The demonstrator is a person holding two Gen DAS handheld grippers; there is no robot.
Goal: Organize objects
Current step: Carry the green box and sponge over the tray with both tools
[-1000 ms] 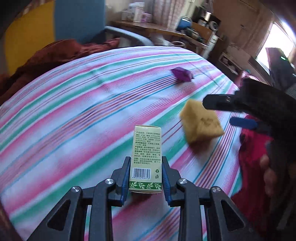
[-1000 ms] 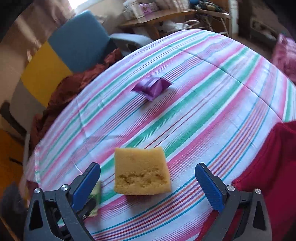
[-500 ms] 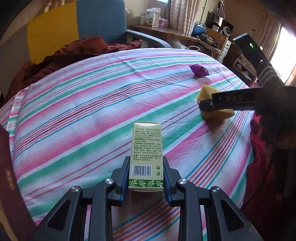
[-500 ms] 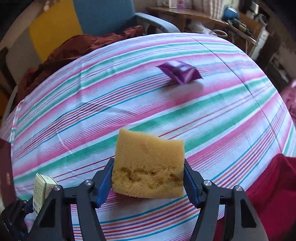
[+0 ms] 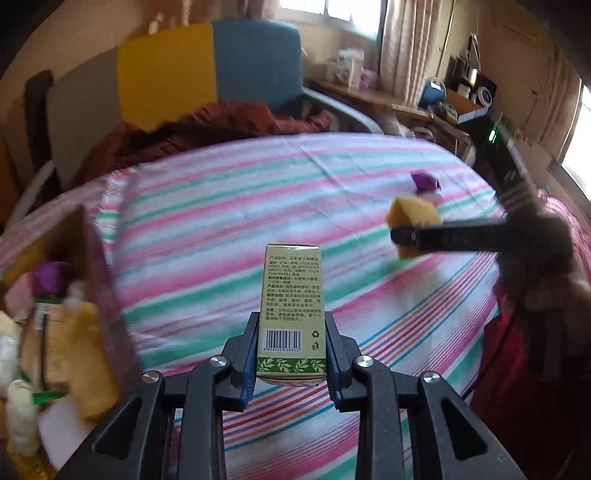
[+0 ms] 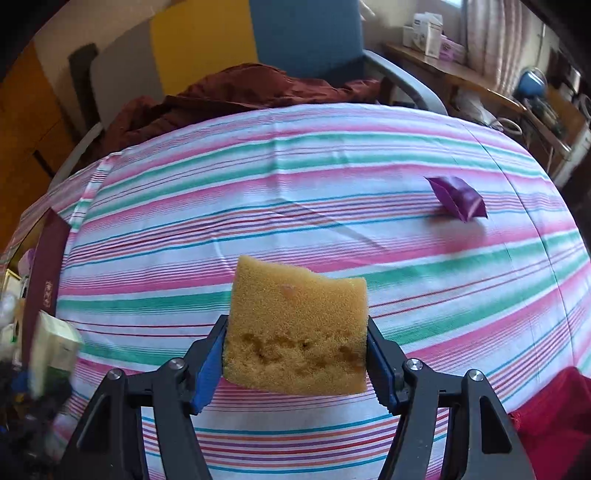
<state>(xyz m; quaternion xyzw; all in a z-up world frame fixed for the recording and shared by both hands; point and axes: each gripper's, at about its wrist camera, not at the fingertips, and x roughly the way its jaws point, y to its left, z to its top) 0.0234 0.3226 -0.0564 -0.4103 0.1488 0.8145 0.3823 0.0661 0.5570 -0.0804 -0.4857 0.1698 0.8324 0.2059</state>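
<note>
Both grippers now carry loads: right gripper (image 6: 295, 356) jaws clamp the sponge (image 6: 297, 328), left gripper (image 5: 291, 354) jaws grip the carton (image 5: 291, 306), its long axis pointing forward; the box (image 5: 107, 295) lies nearer, left of the left jaws.

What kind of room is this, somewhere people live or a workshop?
Most likely a lived-in home room: a pink-and-green striped cloth covers the work surface, a blue-and-yellow padded chair stands behind it, and a cluttered wooden side table sits by curtains.

1. Home bedroom: bed under a striped sheet (image 6: 295, 206), rumpled brown blanket (image 6: 240, 92) at its far edge.
2. Curtained window (image 5: 354, 14); cluttered wooden side table (image 6: 454, 77) with boxes.
3. Blue-and-yellow chair (image 5: 207, 70) behind the bed.
</note>
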